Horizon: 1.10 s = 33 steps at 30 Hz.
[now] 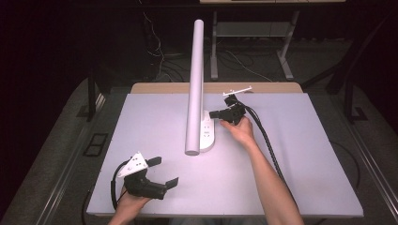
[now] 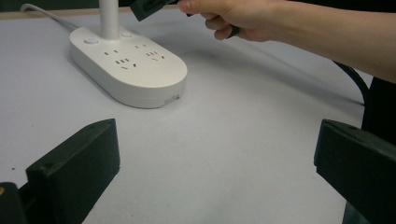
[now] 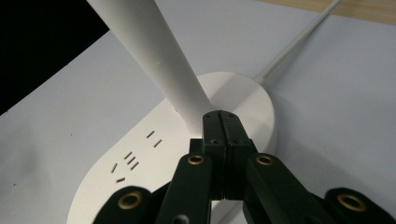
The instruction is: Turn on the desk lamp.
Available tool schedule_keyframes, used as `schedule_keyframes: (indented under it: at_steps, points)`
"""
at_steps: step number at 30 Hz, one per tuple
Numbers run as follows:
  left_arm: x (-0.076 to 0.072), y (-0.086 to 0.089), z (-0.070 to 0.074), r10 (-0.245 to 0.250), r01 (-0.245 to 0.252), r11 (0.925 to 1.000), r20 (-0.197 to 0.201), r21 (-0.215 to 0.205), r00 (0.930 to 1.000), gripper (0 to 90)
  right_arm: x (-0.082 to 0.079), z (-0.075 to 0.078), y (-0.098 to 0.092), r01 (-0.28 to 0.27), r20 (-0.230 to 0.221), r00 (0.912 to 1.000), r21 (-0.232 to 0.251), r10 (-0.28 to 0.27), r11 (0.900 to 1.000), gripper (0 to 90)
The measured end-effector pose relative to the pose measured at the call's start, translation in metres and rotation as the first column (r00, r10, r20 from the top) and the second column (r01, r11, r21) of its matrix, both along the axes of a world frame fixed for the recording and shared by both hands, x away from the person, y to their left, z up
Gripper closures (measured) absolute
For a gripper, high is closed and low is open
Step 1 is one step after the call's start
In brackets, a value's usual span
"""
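Right claw [image 3: 219,114]: pressed closed, tip at white oval plastic lamp base [image 3: 233,93], near the button; press seemingly under way.
Left claw [image 1: 162,171]: wide, empty, idle.

One desk lamp [image 1: 197,89] with socket base [image 1: 207,135]; two tongs, left [image 1: 165,171] and right [image 1: 215,114]; one table [image 1: 305,154].

A pale table [image 1: 305,154] carries a white lamp base [image 1: 207,136].

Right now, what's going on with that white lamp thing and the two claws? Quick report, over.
Right gripper shut, tips at the lamp base by the pole. Left gripper open, resting near the table edge. Nothing in the way.
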<state>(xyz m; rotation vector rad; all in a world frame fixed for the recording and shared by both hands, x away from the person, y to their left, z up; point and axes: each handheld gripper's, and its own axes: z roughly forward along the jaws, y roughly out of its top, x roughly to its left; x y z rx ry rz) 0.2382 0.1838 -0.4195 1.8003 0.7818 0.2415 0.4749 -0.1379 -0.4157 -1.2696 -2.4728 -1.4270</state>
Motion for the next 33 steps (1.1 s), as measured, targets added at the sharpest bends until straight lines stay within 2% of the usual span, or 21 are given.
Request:
schedule_keyframes:
  at_steps: [5, 8, 17, 20, 26, 33]
  points:
    - [0.0, -0.001, 0.0, -0.001, 0.001, 1.0, 0.001, 0.003, 1.0, 0.0, -0.004, 0.01, -0.007, -0.001, 0.007, 1.0, -0.01, 0.001, 1.0, 89.5]
    - [0.0, -0.001, 0.0, -0.005, 0.005, 1.0, 0.001, 0.004, 1.0, 0.0, -0.009, 0.021, -0.013, -0.009, 0.023, 0.9997, -0.024, 0.01, 1.0, 89.5]
    - [-0.001, -0.002, 0.0, -0.008, 0.008, 0.9999, 0.002, 0.006, 1.0, 0.0, -0.023, 0.042, -0.028, -0.017, 0.067, 0.9975, -0.031, 0.019, 0.999, 89.5]
    - [-0.001, -0.003, 0.0, -0.011, 0.011, 0.9999, -0.002, 0.003, 0.9999, 0.0, -0.032, 0.05, -0.037, -0.02, 0.081, 0.9965, -0.025, 0.022, 0.999, 89.5]
    - [-0.002, -0.005, -0.001, -0.012, 0.012, 0.9999, -0.002, 0.004, 0.9999, 0.0, -0.046, 0.058, -0.051, -0.023, 0.095, 0.9952, -0.018, 0.025, 1.0, 89.5]
    - [-0.002, -0.005, 0.0, -0.015, 0.015, 0.9999, 0.0, 0.007, 0.9999, 0.0, -0.064, 0.06, -0.066, -0.032, 0.107, 0.9937, -0.007, 0.033, 0.999, 89.4]
